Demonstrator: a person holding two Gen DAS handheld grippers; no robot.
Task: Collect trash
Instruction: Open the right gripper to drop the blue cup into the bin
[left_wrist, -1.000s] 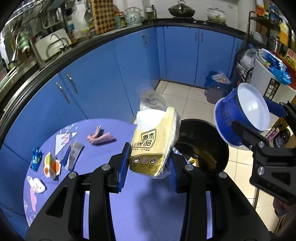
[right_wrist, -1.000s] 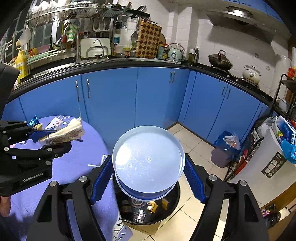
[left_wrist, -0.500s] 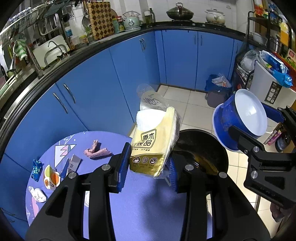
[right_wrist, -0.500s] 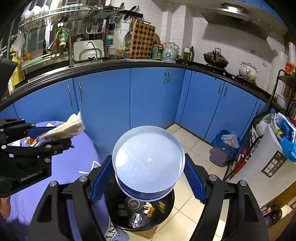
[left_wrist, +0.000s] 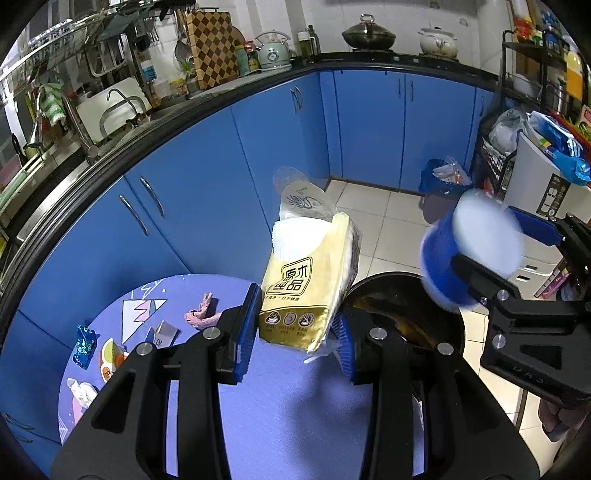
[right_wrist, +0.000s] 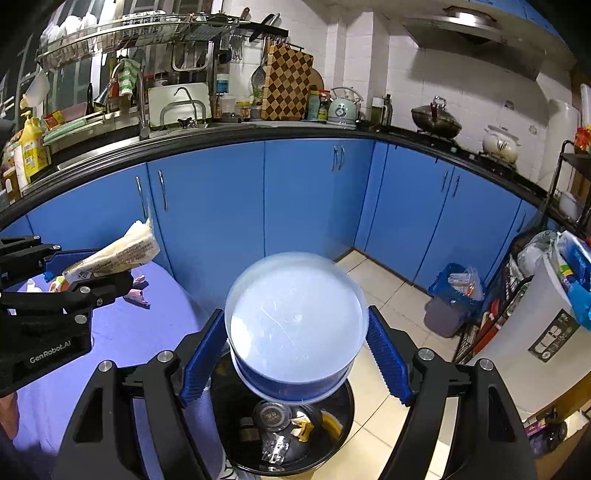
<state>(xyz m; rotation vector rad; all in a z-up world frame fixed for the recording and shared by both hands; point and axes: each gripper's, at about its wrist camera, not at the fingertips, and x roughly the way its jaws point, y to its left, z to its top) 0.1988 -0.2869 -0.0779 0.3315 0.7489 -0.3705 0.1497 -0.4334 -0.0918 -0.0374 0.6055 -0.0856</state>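
My left gripper (left_wrist: 295, 328) is shut on a yellow tissue pack (left_wrist: 308, 286), held above the purple table's right edge next to the black trash bin (left_wrist: 410, 314). The pack also shows in the right wrist view (right_wrist: 114, 254). My right gripper (right_wrist: 295, 358) holds a blue container with a frosted lid (right_wrist: 295, 325) right above the open black bin (right_wrist: 284, 439); a small gap shows between each pad and the container. The container shows blurred in the left wrist view (left_wrist: 469, 251). The bin holds wrappers and a round lid.
The purple table (left_wrist: 295, 413) carries a pink scrap (left_wrist: 201, 314), a blue wrapper (left_wrist: 84, 345), a grey wrapper (left_wrist: 164, 330), a snack packet (left_wrist: 109, 360) and crumpled white paper (left_wrist: 83, 391). Blue cabinets (right_wrist: 295, 199) stand behind. A small blue-bagged bin (right_wrist: 452, 295) and a white appliance (right_wrist: 546, 325) stand at right.
Both grippers rose and tilted up, showing more of the kitchen. The blue container is now blurred in the left view and sits looser between the right pads above the bin.
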